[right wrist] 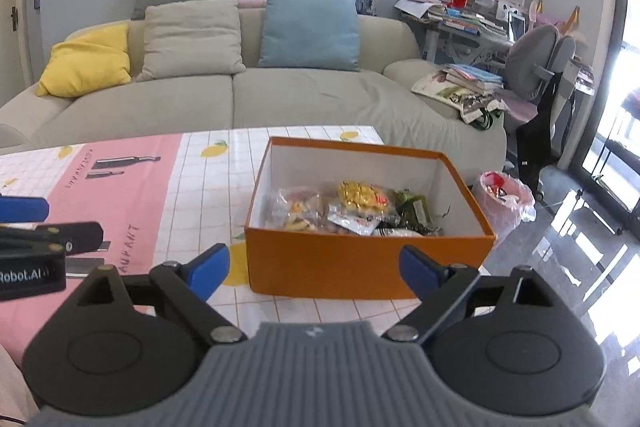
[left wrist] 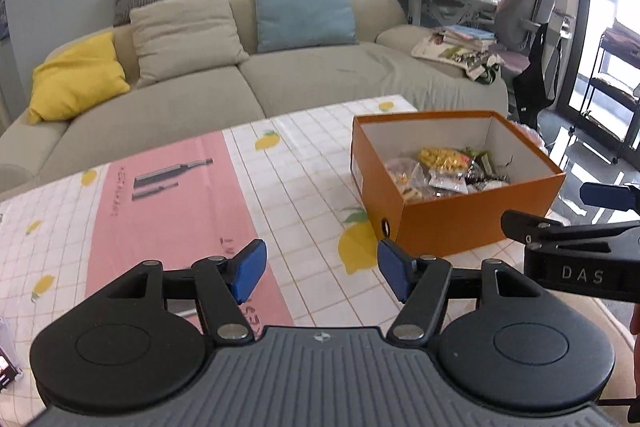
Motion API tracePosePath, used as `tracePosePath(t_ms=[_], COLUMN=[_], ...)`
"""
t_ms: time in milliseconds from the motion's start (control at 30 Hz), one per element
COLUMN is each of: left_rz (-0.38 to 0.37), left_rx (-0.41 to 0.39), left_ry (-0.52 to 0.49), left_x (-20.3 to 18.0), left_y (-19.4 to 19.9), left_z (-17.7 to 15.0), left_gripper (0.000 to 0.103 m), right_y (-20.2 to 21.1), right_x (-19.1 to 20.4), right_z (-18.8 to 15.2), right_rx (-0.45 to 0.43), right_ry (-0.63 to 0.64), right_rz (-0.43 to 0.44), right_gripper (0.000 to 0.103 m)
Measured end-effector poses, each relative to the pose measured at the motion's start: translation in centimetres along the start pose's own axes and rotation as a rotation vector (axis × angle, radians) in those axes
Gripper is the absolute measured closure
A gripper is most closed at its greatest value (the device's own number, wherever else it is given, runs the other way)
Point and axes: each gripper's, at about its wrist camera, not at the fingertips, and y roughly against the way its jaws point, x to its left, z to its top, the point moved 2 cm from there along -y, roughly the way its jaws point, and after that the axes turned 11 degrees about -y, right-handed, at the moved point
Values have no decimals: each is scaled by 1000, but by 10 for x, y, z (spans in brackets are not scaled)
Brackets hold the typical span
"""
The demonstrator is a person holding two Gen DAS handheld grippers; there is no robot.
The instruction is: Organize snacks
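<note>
So from where I'm driving, there's one orange box (right wrist: 368, 271) on the lemon-print tablecloth (left wrist: 304, 187), sitting near the table's right edge; all the snack packets (right wrist: 356, 209) are piled inside it, lots of crinkly bags overlapping so I can't count them properly, though one yellow packet (left wrist: 442, 159) sits on top; my left gripper (left wrist: 322, 273) is released, both blue pads spread wide with nothing between them, hovering over the cloth just left of the box; my right gripper (right wrist: 314, 269) is spread wide too, empty, lined up on the box's near wall; one pink mat (left wrist: 176, 211) lies left of the box; behind the table the sofa (right wrist: 280, 95) carries four cushions: one yellow, one beige, one blue, one striped
</note>
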Motion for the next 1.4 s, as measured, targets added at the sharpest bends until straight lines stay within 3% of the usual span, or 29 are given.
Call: tracePosePath(t_ms=[533, 1400], left_rz=[29, 27], left_rx=[46, 34], left_ry=[7, 16], left_x=[8, 8], left_y=[-10, 0], left_z=[-6, -2], left_gripper=[28, 28], right_y=[-28, -19], right_x=[1, 2], right_z=[-1, 0], right_rx=[68, 49], right_ry=[-14, -8], right_rz=[7, 5], right_gripper=[13, 13])
